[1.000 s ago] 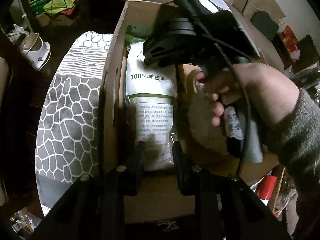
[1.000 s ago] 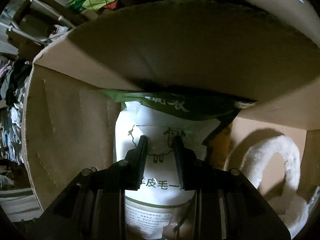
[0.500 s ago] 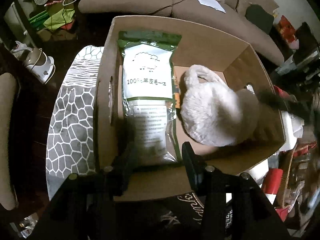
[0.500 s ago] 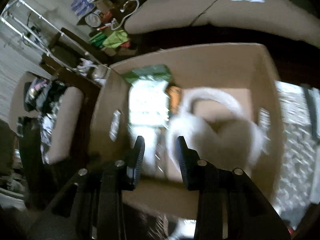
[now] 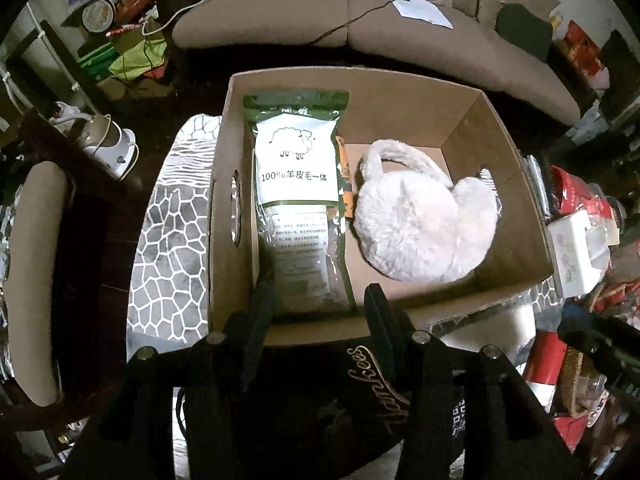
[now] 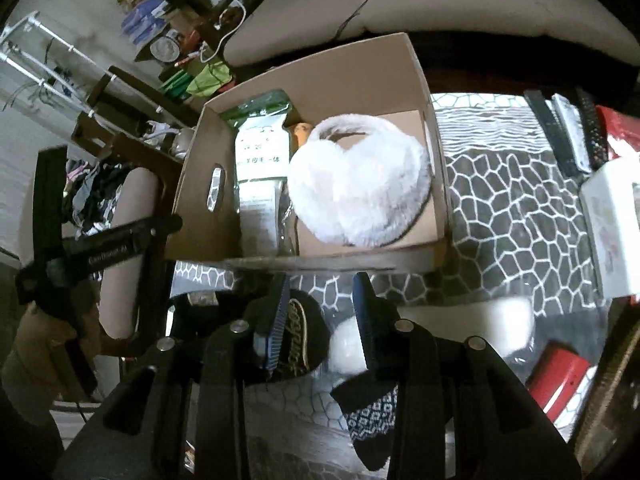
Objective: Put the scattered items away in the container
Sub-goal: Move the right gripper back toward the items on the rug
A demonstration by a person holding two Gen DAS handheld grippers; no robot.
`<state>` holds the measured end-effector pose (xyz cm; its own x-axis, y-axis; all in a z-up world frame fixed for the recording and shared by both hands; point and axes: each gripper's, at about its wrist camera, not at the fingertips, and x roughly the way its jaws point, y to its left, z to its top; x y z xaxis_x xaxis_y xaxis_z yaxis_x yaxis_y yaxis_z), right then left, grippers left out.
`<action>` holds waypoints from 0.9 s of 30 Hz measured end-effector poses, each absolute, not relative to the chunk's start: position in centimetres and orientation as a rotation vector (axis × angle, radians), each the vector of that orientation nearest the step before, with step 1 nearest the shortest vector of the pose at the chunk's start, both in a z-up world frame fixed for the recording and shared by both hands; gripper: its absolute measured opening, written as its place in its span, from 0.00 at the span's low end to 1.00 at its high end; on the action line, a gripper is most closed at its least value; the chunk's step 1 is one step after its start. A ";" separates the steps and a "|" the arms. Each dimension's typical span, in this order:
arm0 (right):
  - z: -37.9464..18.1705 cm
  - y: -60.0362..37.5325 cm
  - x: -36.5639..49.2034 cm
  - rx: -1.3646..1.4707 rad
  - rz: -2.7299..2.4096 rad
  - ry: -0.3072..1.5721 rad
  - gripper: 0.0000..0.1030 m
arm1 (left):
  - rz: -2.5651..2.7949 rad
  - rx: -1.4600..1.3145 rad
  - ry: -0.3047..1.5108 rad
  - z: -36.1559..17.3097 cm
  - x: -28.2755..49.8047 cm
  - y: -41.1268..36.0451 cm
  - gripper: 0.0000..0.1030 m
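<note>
A cardboard box (image 5: pixel 500 132) (image 6: pixel 352 76) holds a green and white packet with a sheep drawing (image 5: pixel 296 168) (image 6: pixel 260 156) and a white fluffy heart-shaped bag (image 5: pixel 424 228) (image 6: pixel 360 184). My left gripper (image 5: pixel 319 284) hangs open above the box's near wall, empty. A black cap with gold lettering (image 5: pixel 352 384) (image 6: pixel 298 344) lies just in front of the box. My right gripper (image 6: pixel 321 280) is open and empty above the cap, a white round item (image 6: pixel 346 346) and a black patterned sock (image 6: pixel 368 412).
The box stands on a grey cloth with white cell pattern (image 5: pixel 168 240) (image 6: pixel 512 208). A white tissue box (image 6: pixel 616 228), a red can (image 6: pixel 560 376) and remotes (image 6: pixel 560 132) lie to the right. A sofa (image 5: pixel 280 20) is behind, a padded chair (image 5: pixel 32 280) to the left.
Both grippers have come up out of the box. The left jaws widened off the packet, which stays lying in the box. The right gripper pulled back to the box's front.
</note>
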<state>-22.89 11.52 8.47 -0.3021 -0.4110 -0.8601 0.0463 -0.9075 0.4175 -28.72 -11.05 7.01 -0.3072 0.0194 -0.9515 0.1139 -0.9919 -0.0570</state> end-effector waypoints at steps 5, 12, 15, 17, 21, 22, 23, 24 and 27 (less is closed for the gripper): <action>8.9 12.6 -21.0 1.652 -2.281 -0.483 0.31 | -2.485 1.823 0.155 7.4 -27.8 -10.1 0.46; 7.3 19.5 -17.1 1.688 -2.311 -0.801 0.46 | -2.639 1.898 0.081 6.3 -23.5 -5.0 0.61; 5.8 23.7 -15.6 1.739 -2.318 -0.999 0.74 | -2.694 1.994 -0.004 4.5 -20.7 -1.6 0.64; 4.8 25.9 -14.7 1.749 -2.323 -1.087 0.74 | -2.699 2.123 -0.019 2.4 -19.2 0.6 0.65; 2.2 28.2 -14.7 1.821 -2.276 -1.133 0.77 | -2.614 2.263 -0.046 -1.8 -18.2 3.1 0.66; 1.3 28.5 -15.0 1.848 -2.256 -1.124 0.77 | -2.591 2.275 -0.061 -2.7 -18.2 3.4 0.66; 0.5 28.6 -15.4 1.876 -2.245 -1.110 0.77 | -2.572 2.284 -0.065 -3.6 -18.2 3.7 0.66; -0.1 28.7 -15.7 1.897 -2.234 -1.101 0.77 | -2.573 2.286 -0.051 -4.2 -18.2 3.9 0.66; -2.6 29.3 -17.1 1.933 -2.182 -1.155 0.77 | -2.583 2.248 -0.091 -4.9 -18.1 4.8 0.66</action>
<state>-17.12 29.25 -2.63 -0.2398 -0.4582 -0.8559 -0.4504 -0.7285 0.5162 -18.07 4.78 -4.91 -0.1157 0.1770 -0.9774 -0.2455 -0.9586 -0.1445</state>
